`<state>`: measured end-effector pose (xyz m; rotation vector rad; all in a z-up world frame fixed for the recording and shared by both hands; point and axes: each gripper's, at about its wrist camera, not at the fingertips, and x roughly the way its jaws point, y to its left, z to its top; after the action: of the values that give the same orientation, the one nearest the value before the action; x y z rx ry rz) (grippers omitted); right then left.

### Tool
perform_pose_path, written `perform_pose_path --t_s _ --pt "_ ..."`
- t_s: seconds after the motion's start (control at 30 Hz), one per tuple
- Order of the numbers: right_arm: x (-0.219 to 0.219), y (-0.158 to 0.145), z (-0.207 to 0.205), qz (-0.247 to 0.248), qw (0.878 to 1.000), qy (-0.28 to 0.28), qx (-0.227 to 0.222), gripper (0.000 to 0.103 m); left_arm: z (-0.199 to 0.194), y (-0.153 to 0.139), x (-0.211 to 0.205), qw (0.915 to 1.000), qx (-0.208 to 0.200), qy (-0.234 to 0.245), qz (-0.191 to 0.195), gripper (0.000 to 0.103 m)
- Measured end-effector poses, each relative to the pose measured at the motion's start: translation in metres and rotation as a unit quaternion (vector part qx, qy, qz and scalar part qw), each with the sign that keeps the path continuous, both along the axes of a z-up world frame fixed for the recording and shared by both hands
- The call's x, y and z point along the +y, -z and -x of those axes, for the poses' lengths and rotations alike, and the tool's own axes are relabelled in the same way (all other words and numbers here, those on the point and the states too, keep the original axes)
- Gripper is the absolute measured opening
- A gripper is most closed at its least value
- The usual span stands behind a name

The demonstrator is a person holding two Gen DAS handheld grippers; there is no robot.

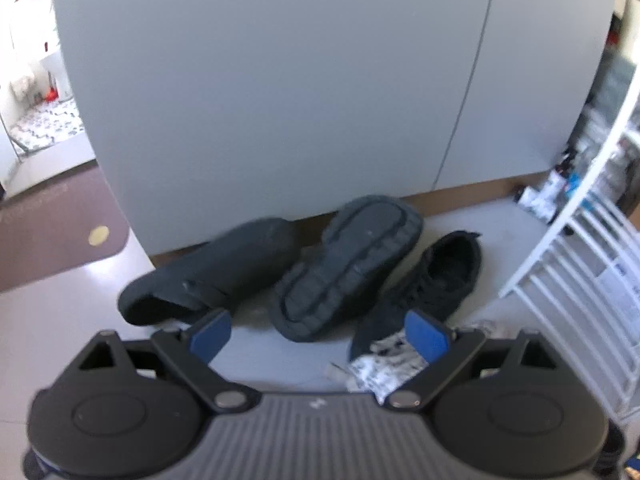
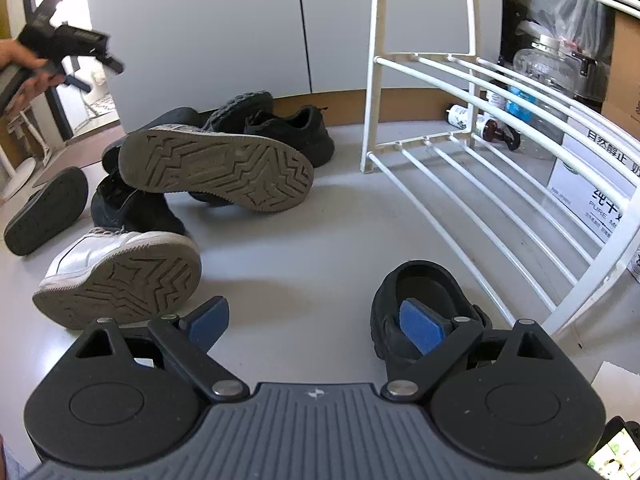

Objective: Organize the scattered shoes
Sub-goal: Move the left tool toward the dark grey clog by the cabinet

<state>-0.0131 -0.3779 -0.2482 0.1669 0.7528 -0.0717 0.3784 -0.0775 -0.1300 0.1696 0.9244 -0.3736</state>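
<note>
At the bottom of the right wrist view the right gripper [image 2: 316, 326] hangs low over the pale floor [image 2: 320, 240] with its blue-padded fingers spread wide and nothing between them; its right finger [image 2: 422, 326] overlaps a black clog [image 2: 416, 280] lying at lower right, though whether pad and clog actually touch is hard to tell from this angle. Just right of the clog stands the white wire shoe rack [image 2: 480, 160], and none of its visible rungs carries a shoe. At lower left a white sneaker [image 2: 120, 264] lies on its side, sole toward the camera, and its mate [image 2: 216, 168] rests sole-out across a heap of black shoes [image 2: 288, 132] in the middle left, with a black slide sandal [image 2: 46, 210] overturned at the left edge. In the upper left the left gripper [image 2: 76, 64], held in a hand [image 2: 16, 68], is raised well above the pile. Its own view shows the left gripper [image 1: 318, 336] with fingers likewise wide apart and empty, looking down on a black clog [image 1: 208, 276], an upturned black sole [image 1: 348, 268] and a black lace-up sneaker [image 1: 436, 280] against the grey cabinet [image 1: 280, 80]. So the shoes lie scattered on the floor. The risks: the heap is interlocked, so pulling one shoe could tumble another; a soft clog wall may fold and slip from a shallow pinch; and the rack's spaced rungs could let a narrow shoe tip through.
</note>
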Motion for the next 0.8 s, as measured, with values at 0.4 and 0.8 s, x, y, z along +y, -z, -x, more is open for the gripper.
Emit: perform_pose_path --t_s 0.4,0.8 --pt "0.000 -0.001 0.007 -0.005 1.000 -0.028 -0.009 0.096 -0.024 0.010 -0.054 0.9931 -0.022 0.107 -0.042 0.096" --pt "-0.008 -0.001 0.008 -0.010 0.999 -0.038 -0.016 0.096 -0.067 0.052 -0.061 0.9951 -0.041 0.088 -0.016 0.103"
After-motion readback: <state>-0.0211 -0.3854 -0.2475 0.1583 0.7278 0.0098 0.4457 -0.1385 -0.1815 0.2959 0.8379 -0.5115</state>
